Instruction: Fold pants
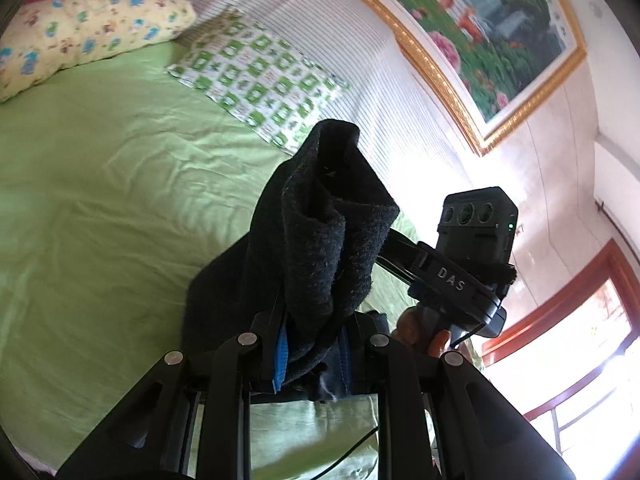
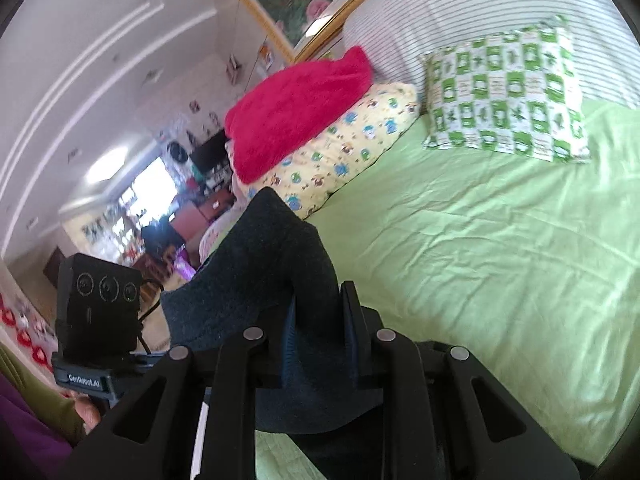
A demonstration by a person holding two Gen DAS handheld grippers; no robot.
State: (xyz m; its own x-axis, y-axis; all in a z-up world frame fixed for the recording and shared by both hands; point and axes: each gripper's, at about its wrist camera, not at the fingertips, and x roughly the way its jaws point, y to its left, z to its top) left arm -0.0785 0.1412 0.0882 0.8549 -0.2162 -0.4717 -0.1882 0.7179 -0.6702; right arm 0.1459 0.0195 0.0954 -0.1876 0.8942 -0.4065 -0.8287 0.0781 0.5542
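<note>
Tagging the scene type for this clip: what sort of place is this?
A home bedroom, most likely. A bed with a green sheet carries patterned pillows and a red blanket, with a gold-framed floral picture on the wall above. Both grippers hold dark pants over the bed.

Fuzzy matt dark cloth pants, smooth creased green cotton-look sheet, matt blk plastic gripper

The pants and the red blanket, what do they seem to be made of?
The pants, held in both tongs, left and right, look like thick dark knit or fleece: a matte, fuzzy nap with soft rolled edges. The red blanket looks like plush fleece, deep-piled and fluffy. The exact fibre cannot be told.
</note>
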